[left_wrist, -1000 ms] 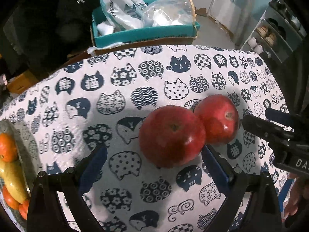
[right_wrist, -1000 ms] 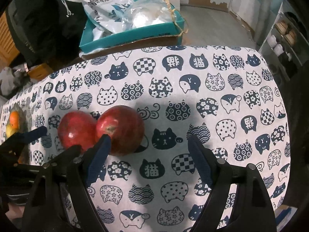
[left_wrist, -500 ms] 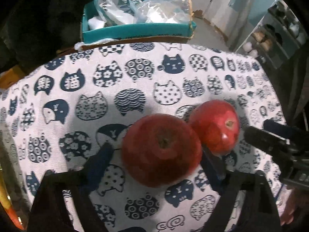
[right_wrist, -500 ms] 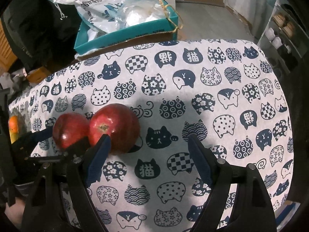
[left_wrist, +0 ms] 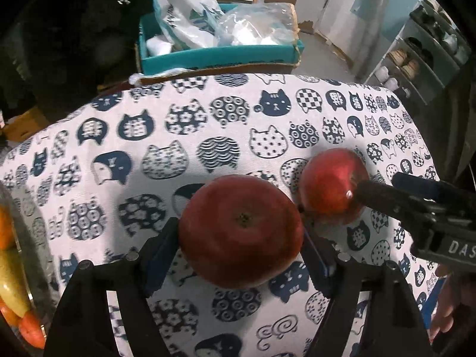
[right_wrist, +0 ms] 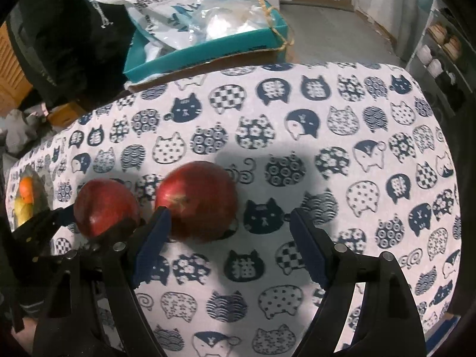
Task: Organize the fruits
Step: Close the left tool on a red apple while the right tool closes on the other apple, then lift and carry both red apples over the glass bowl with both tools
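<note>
Two glossy red apples sit apart on the cat-print bench [left_wrist: 208, 125]. The left claw [left_wrist: 241, 253] pinches the near apple [left_wrist: 241, 235]; the right claw [right_wrist: 229, 238] stands spread, its left finger against the far apple [right_wrist: 197, 200].

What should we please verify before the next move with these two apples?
1. Near apple between the left gripper jaws: ok.
2. Those jaws clamped firmly: cannot tell.
3. Far apple centred in the open right gripper: not ok, it sits off toward the left jaw.
4. Gap between the apples: ok, narrow, in the right wrist view.
5. Fruit bowl in sight: ok, at the left edge.
</note>
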The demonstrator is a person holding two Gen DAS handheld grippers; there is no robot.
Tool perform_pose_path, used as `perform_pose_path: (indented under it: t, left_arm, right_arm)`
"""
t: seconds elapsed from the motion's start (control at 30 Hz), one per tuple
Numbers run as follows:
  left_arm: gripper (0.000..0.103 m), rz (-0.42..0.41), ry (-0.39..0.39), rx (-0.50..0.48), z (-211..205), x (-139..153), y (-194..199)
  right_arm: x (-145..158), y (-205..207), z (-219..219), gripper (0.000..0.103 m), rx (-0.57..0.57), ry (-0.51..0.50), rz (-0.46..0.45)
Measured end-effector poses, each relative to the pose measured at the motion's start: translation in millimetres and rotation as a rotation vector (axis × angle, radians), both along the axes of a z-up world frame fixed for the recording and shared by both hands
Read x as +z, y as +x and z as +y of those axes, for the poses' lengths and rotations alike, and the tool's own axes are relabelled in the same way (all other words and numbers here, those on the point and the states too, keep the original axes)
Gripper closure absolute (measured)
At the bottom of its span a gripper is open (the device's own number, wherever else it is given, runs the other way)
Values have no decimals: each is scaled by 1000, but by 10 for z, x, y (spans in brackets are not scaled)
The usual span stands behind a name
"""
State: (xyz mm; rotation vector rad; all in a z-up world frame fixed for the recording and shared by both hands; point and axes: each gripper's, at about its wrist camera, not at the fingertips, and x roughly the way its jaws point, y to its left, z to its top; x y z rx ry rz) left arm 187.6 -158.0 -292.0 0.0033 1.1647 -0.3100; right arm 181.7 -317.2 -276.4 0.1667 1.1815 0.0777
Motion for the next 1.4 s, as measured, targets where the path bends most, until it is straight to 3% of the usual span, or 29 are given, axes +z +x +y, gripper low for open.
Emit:
perform_pose_path:
  t: [0.27, 0.73, 0.8, 1.13, 1.4]
  left_arm:
    - [24, -20, 21, 42, 250, 78, -80]
    - [24, 6, 31, 68, 391, -31, -159]
    - [24, 2, 29, 67, 386, -21, -165]
    - [24, -26, 22, 70, 437, 111, -226]
    - [24, -57, 22, 84, 521, 270, -331]
  right_arm:
    - [-142, 128, 249, 22, 43, 29, 19]
    - [-491, 251, 409, 21, 55, -47, 78]
    - [-508, 243, 393, 29, 51, -43, 74]
    - [-439, 95, 318, 30, 42, -84, 16]
    - [-193, -77, 291, 30, 44, -96, -46]
